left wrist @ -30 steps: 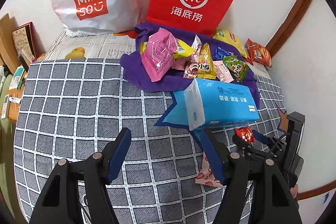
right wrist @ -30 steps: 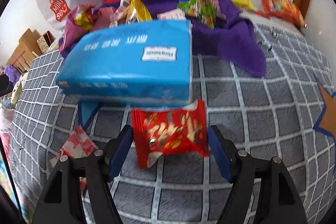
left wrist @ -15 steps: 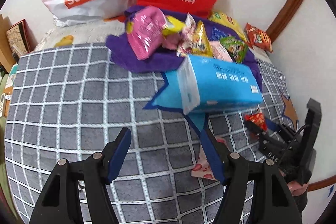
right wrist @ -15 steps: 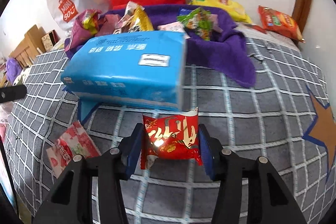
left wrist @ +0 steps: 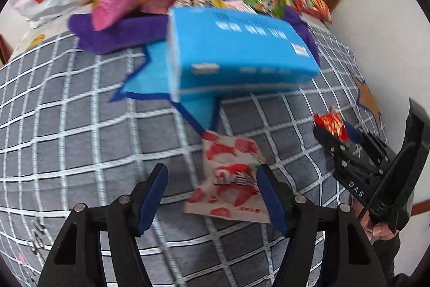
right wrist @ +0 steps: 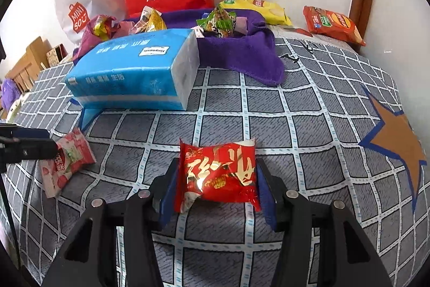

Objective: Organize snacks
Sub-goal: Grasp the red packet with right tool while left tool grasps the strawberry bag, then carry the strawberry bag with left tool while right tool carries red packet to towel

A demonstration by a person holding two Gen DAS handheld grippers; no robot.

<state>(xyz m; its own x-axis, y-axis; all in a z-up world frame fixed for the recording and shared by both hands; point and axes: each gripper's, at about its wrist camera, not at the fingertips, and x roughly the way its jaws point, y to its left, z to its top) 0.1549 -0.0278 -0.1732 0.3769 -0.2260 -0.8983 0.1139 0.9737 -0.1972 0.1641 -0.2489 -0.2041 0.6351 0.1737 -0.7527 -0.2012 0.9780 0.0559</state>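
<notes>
Right tongs (right wrist: pixel 217 176) pinch a red packet (right wrist: pixel 218 174), jaws easing apart, above the bed (right wrist: pixel 309 109). Left tongs (left wrist: pixel 212 187) hang spread over a strawberry packet (left wrist: pixel 231 176) lying near the blue pack (left wrist: pixel 236 55).

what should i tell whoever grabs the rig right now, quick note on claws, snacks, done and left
Right claw: opening slightly, pads against the red snack packet.
Left claw: open, strawberry packet lying between its fingers on the checked cover, not gripped.
Most snacks sit piled on the purple towel, behind the blue tissue pack.
Done: red packet picked.
Left: probably add both packets to the pile.
</notes>
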